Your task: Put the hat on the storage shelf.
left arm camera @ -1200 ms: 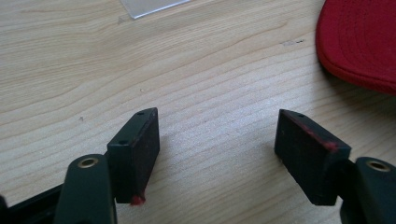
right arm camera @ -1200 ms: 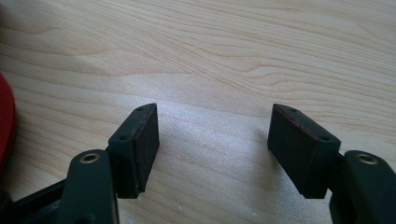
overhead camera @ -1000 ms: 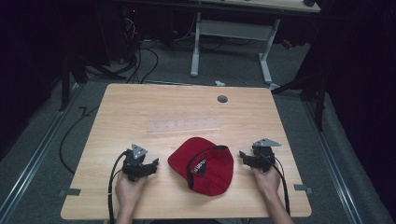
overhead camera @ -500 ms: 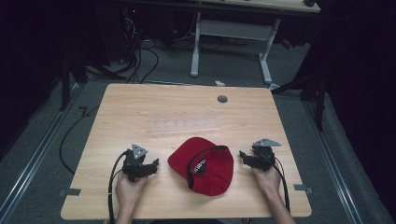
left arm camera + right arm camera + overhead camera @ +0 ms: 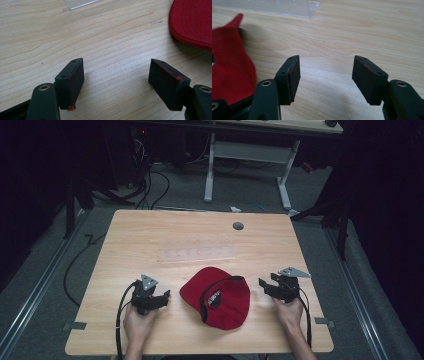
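On either side of the red cap (image 5: pixel 217 297), the left tool (image 5: pixel 159 300) and right tool (image 5: pixel 266 288) rest low on the counter (image 5: pixel 200 240), jaws spread wide and empty (neither touches fabric). This flanking position likely prepares a two-sided grasp. A clear plastic sheet (image 5: pixel 198 254) lies beyond the cap.

Table (image 5: pixel 150 240): pale wood grain, smooth, matt with faint sheen. Cap (image 5: pixel 220 295): red cloth, matt, stitched rows on the brim. Clear sheet (image 5: pixel 198 254): transparent glossy plastic. Left gripper (image 5: pixel 116 75) and right gripper (image 5: pixel 325 72): matt black plastic, brass-coloured screws.
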### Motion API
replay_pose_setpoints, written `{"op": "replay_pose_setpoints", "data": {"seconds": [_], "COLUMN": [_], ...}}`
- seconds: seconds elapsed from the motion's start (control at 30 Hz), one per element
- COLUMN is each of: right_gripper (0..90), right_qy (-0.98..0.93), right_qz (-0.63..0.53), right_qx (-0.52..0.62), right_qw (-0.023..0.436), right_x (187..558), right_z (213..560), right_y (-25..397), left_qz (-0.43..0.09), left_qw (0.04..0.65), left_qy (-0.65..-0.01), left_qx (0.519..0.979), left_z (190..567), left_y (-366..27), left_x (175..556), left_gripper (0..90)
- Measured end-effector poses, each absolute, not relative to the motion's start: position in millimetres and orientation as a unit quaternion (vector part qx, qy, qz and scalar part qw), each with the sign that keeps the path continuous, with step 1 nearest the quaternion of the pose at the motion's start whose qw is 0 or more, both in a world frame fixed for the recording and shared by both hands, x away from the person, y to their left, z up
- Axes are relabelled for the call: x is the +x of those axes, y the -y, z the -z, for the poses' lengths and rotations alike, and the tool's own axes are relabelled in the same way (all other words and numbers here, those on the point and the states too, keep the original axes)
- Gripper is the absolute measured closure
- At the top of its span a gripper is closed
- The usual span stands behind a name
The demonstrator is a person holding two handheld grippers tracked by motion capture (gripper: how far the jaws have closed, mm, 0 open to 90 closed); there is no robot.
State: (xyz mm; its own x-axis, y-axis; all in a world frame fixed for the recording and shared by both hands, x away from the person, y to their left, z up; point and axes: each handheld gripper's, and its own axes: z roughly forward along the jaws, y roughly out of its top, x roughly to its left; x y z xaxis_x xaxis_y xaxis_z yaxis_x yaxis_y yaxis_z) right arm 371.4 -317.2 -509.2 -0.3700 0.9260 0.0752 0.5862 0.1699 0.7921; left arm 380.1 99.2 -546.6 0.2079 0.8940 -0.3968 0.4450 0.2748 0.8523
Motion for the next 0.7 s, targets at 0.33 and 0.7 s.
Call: {"op": "replay_pose_setpoints", "data": {"seconds": [0.33, 0.7], "right_gripper": [36.9, 30.3], "right_qy": [-0.736, -0.763], "right_qz": [-0.426, -0.454], "right_qx": [0.482, 0.422], "right_qw": [0.210, 0.182], "right_x": [350, 339], "right_z": [490, 477], "right_y": [317, 280], "left_qz": [-0.211, -0.212], "left_qw": [0.534, 0.534], "left_qy": [-0.593, -0.594], "left_qx": [0.564, 0.563], "left_z": [547, 547], "left_y": [-99, -99], "left_x": [380, 380], "left_gripper": [28.4, 28.3]}}
